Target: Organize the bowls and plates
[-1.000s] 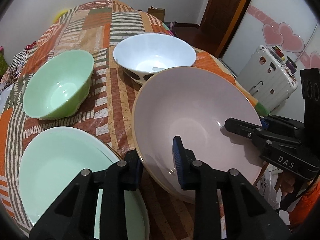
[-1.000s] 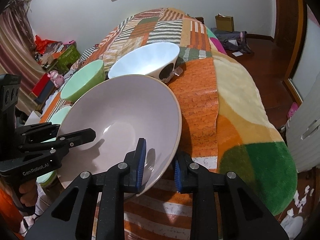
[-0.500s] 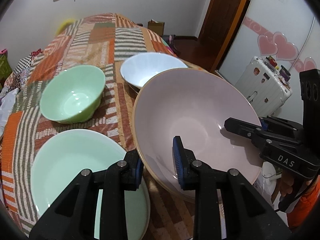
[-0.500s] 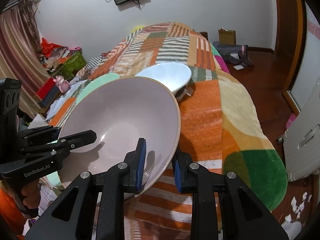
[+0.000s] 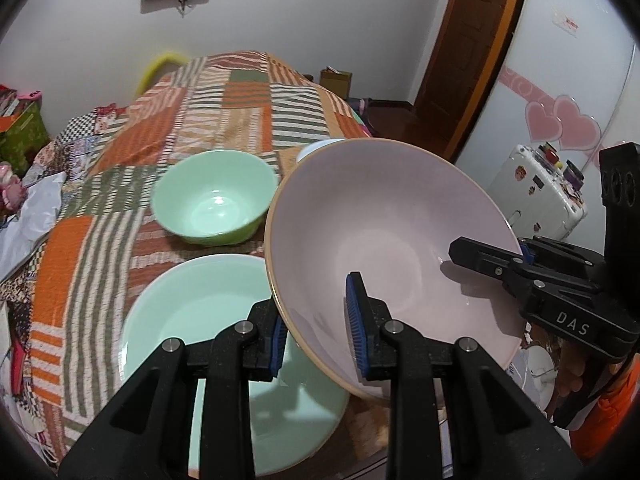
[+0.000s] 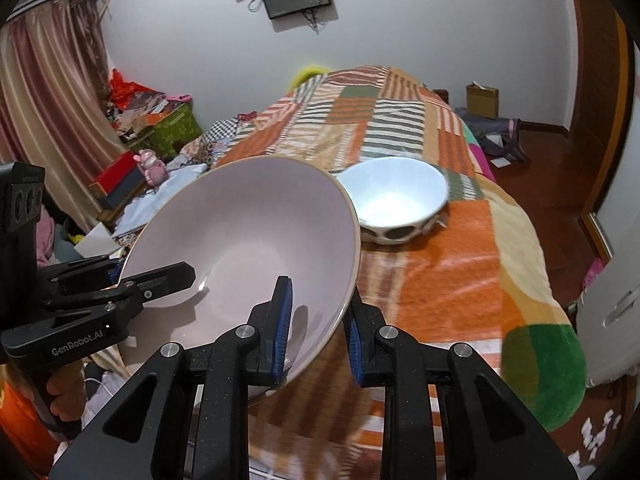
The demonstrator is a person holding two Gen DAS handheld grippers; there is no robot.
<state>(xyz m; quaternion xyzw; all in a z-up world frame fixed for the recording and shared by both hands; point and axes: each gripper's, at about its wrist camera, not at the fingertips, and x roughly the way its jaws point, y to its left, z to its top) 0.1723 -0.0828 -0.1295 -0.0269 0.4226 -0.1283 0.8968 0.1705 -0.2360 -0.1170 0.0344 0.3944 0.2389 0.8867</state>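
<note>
Fingers (image 5: 356, 332) of L gripper (image 5: 318, 334) & R gripper (image 6: 316, 330) are clamped on pink bowl (image 5: 384, 240) rim, held tilted above green plate (image 5: 208, 304) at bed's (image 5: 100, 184) near edge.

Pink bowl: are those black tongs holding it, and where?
Yes. Both tongs hold the pink bowl by its rim, on opposite sides: left tongs, right tongs.
</note>
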